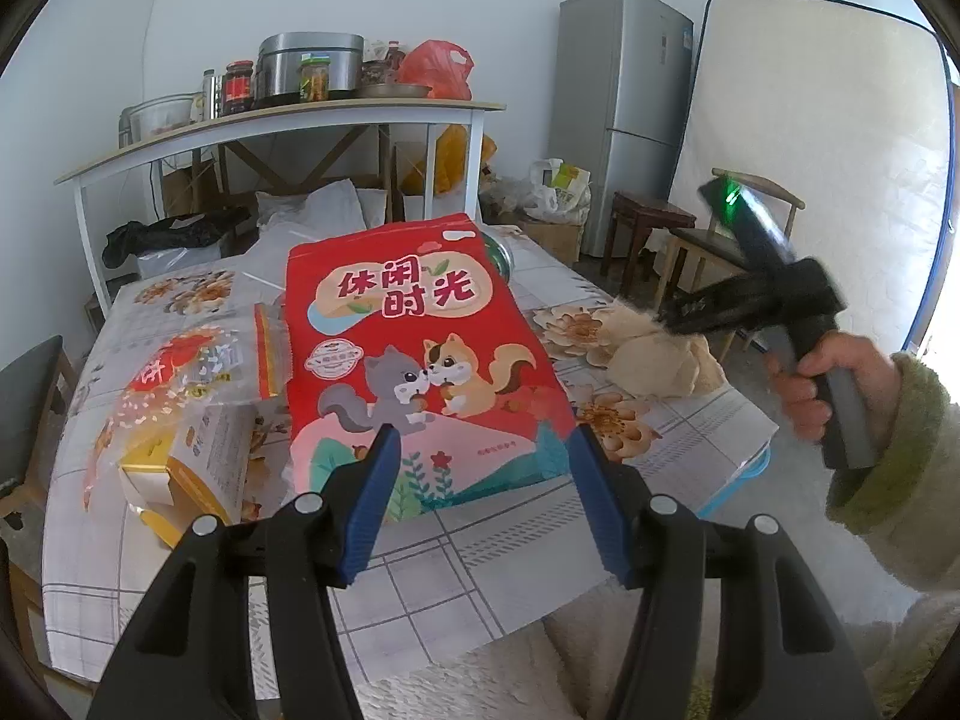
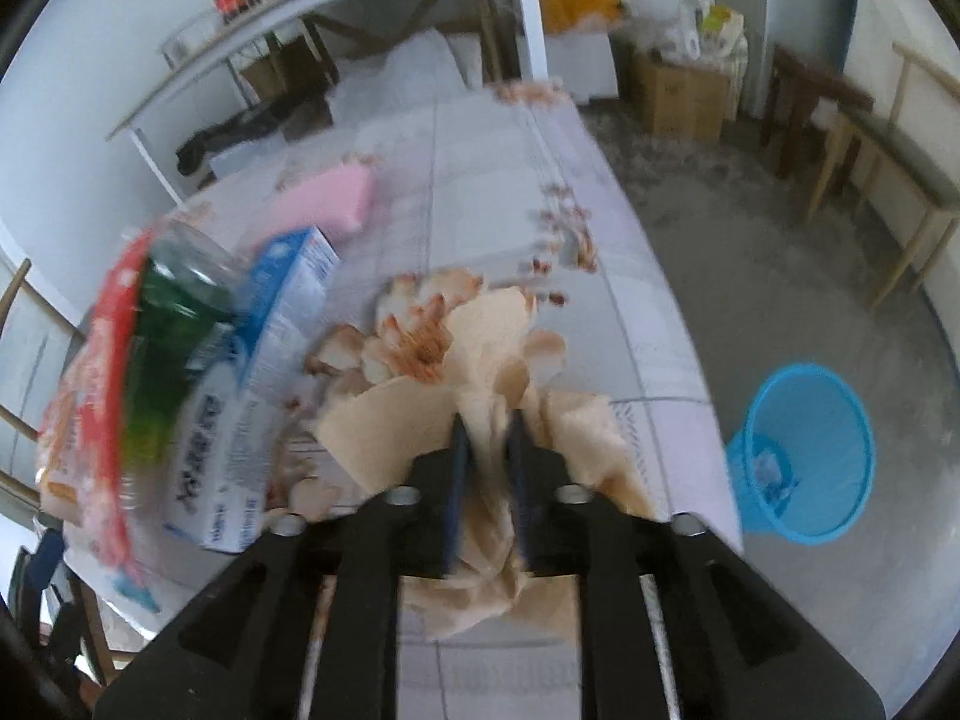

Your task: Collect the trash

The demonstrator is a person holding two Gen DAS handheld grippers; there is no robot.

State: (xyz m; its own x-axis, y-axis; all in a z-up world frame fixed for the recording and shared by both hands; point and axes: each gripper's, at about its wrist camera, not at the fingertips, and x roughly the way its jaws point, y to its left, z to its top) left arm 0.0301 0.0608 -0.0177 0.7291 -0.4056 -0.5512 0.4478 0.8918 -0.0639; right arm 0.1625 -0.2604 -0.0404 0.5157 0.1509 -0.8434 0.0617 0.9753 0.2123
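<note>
Two grippers are over a worktop covered in a flower-print cloth. The left gripper hangs wide apart, holding nothing, its blue pads either side of the near edge of a red snack bag printed with squirrels, not touching it. Left of that bag lie a clear crumpled wrapper and a yellow carton. The right gripper is pinched narrow on a wad of beige crumpled paper resting on the cloth. A blue wastebasket stands on the floor beside the worktop, near the paper.
</note>
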